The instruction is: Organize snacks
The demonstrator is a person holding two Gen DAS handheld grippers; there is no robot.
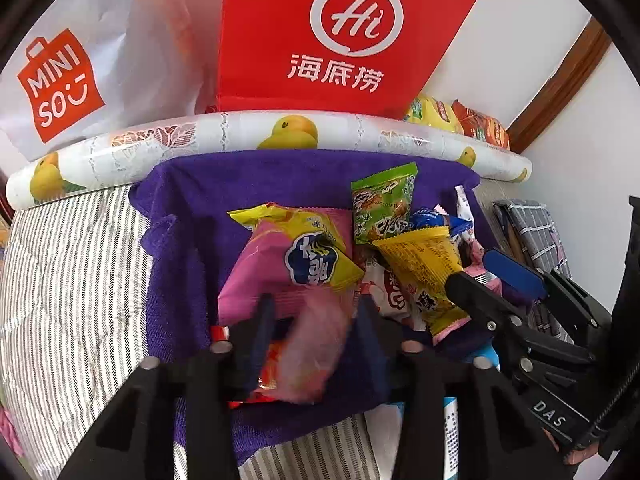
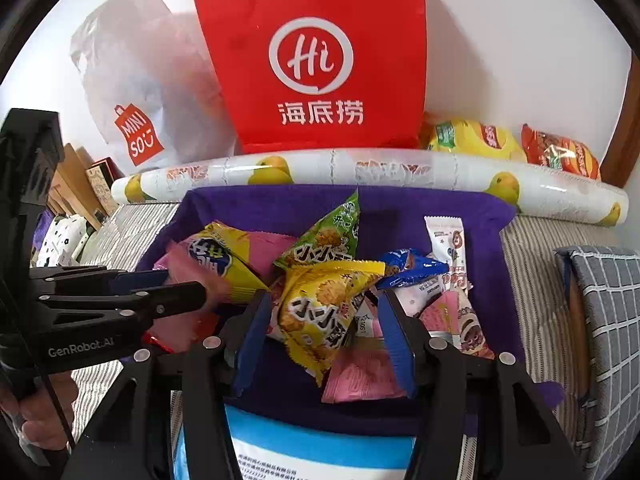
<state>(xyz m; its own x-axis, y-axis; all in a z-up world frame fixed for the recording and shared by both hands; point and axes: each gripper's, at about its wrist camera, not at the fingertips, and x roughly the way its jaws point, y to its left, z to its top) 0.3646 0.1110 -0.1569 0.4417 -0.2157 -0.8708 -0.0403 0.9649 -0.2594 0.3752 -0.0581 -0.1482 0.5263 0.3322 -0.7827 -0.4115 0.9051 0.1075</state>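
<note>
Left wrist view showing left tool (image 1: 316, 320) standing partly apart around a blurred pink packet (image 1: 316, 356), grip unclear. Right wrist view showing right tool (image 2: 320, 328) gaping loosely around a yellow snack packet (image 2: 320, 312). Lying beyond both tools, snack pile (image 2: 404, 276) on purple towel (image 2: 460, 208); farther back, red bag (image 2: 316, 56).

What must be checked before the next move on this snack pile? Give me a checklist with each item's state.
1. Left gripper jaws apart: ok.
2. Pink packet between them lying settled: cannot tell, it is blurred.
3. Right gripper jaws apart around the yellow packet, not pressing: ok.
4. Grippers clear of each other: ok.
5. Snacks on the purple towel separated for single picks: not ok, they overlap.
6. Red Haidilao bag upright: ok; its opening: cannot tell, out of view.
</note>
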